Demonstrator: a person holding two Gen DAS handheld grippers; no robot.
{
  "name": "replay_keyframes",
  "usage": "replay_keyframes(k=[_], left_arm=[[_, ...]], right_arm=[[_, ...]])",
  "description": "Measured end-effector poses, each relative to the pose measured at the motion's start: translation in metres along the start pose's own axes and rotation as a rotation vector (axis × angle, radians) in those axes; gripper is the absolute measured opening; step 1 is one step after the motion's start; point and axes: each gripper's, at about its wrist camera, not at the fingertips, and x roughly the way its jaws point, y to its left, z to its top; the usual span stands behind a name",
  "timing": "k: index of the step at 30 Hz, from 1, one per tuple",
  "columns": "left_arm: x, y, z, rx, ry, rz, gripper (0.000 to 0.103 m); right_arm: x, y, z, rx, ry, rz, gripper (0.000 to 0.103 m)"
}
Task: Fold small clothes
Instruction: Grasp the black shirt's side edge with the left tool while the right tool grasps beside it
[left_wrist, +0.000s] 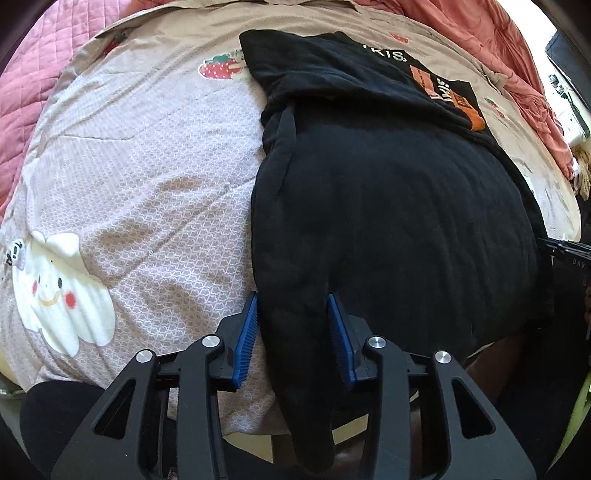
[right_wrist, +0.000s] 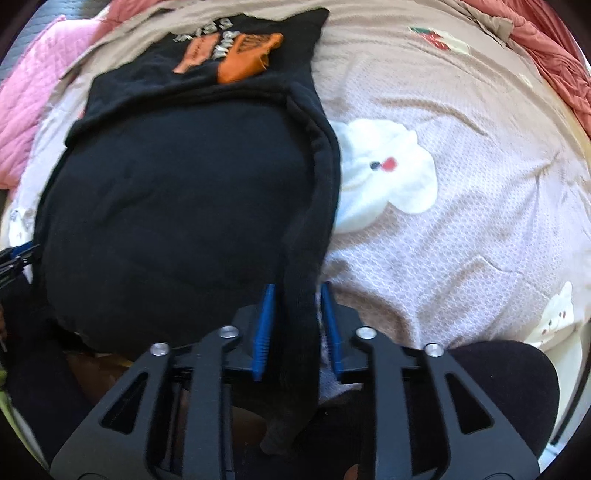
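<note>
left tongs (left_wrist: 292, 334) pinching near-left corner fold of black T-shirt (left_wrist: 399, 206) | right tongs (right_wrist: 297, 326) pinching near-right edge fold | both corners gripped, likely to lift hem and fold toward orange print (right_wrist: 240, 61) | shirt flat on bed, patterned quilt (right_wrist: 461, 206), pink blanket (left_wrist: 33, 85) at far edge

Black tool (left_wrist: 291, 317) frames, blue ribbed pads, silver screws

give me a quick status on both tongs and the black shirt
Left tongs shut on black shirt, near left edge. Right tongs shut on its near right edge. Shirt flat on bedspread; nothing in the way.
</note>
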Motion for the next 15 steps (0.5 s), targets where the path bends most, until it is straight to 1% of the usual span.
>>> replay_keyframes(k=[4,9,12,13,14,15], left_arm=[[0.005,-0.004,-0.001,0.014,0.021,0.0,0.048],[0.007,-0.007,-0.001,0.023,0.027,0.004,0.048],[0.008,-0.008,0.0,0.02,0.026,0.0,0.047],[0.007,-0.008,0.0,0.021,0.025,-0.001,0.043],[0.006,-0.008,0.0,0.023,0.022,-0.004,0.04],[0.005,-0.007,-0.001,0.025,0.018,-0.006,0.034]], right_arm=[[0.007,-0.003,-0.002,0.015,0.041,0.003,0.025],[0.01,-0.003,-0.005,0.008,0.05,0.023,0.025],[0.011,-0.002,-0.006,0.007,0.056,0.037,0.025],[0.011,-0.003,-0.007,0.009,0.055,0.041,0.024],[0.011,-0.002,-0.008,0.012,0.055,0.05,0.022],[0.012,0.0,-0.008,0.015,0.055,0.059,0.018]])
